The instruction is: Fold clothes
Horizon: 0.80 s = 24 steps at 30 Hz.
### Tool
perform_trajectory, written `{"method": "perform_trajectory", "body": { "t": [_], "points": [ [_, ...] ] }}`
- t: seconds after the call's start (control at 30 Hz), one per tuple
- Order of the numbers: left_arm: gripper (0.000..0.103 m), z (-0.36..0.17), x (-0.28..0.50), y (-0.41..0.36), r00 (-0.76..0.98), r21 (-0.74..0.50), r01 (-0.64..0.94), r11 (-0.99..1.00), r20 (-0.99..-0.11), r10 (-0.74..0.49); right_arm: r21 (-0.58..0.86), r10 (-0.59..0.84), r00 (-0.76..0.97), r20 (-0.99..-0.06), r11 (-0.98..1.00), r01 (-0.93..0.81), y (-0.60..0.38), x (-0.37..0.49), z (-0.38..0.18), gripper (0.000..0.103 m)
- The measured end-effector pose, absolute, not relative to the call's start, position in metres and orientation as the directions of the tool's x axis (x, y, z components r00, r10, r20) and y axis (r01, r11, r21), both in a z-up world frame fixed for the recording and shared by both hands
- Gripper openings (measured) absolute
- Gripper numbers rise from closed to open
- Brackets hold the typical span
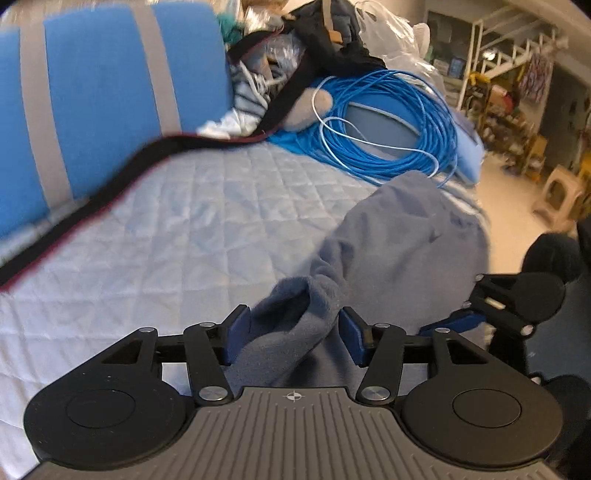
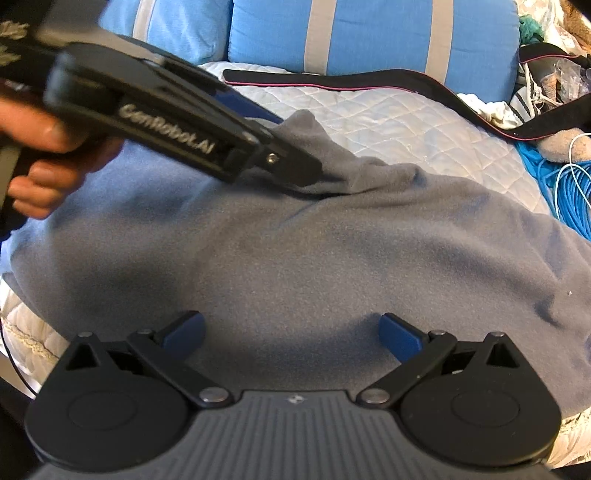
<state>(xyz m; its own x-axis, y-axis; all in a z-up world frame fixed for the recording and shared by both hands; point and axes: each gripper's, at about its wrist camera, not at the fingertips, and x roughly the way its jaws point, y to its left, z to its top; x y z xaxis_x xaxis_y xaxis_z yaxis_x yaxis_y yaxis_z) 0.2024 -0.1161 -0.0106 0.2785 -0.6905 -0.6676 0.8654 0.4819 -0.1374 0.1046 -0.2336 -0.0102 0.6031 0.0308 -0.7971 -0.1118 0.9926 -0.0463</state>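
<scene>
The left gripper (image 1: 293,332) tilts downward over the bed (image 1: 177,221), its blue pads partly spread with a bunched fold of the grey fleece garment (image 2: 295,251) lying between them, not clearly pinched. A bare hand (image 2: 40,155) holds its handle in the right wrist view. The right gripper (image 2: 291,334) hangs steeply over the garment's middle, jaws wide and empty. The soft, fuzzy garment lies spread across the quilted white cover, reaching the bed's near edge. Bare quilt stays free toward the blue striped cushions (image 2: 369,33); a black strap (image 2: 369,86) and coiled blue cable (image 1: 388,122) crowd the far side.
</scene>
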Motion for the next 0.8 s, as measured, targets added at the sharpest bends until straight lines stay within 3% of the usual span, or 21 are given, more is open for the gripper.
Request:
{"method": "perform_trajectory", "body": {
  "t": [0.2, 0.53, 0.7, 0.8],
  "points": [
    [0.051, -0.017, 0.228, -0.108, 0.061, -0.327, 0.870, 0.368, -0.670, -0.740, -0.044, 0.030, 0.600, -0.800, 0.993, -0.108, -0.233, 0.106, -0.010, 0.103],
    [0.049, -0.036, 0.270, -0.136, -0.101, -0.583, 0.751, 0.311, -0.566, -0.818, -0.049, 0.033, 0.597, -0.801, 0.991, -0.121, -0.239, 0.102, -0.010, 0.103],
    [0.034, -0.048, 0.302, -0.121, -0.042, -0.737, 0.577, 0.352, -0.457, -0.888, -0.049, 0.040, 0.601, -0.798, 0.990, -0.132, -0.239, 0.100, -0.010, 0.103],
    [0.018, -0.059, 0.313, -0.114, -0.007, -0.781, 0.482, 0.397, -0.456, -0.890, -0.051, 0.040, 0.602, -0.798, 0.990, -0.134, -0.239, 0.098, -0.010, 0.103]
  ]
}}
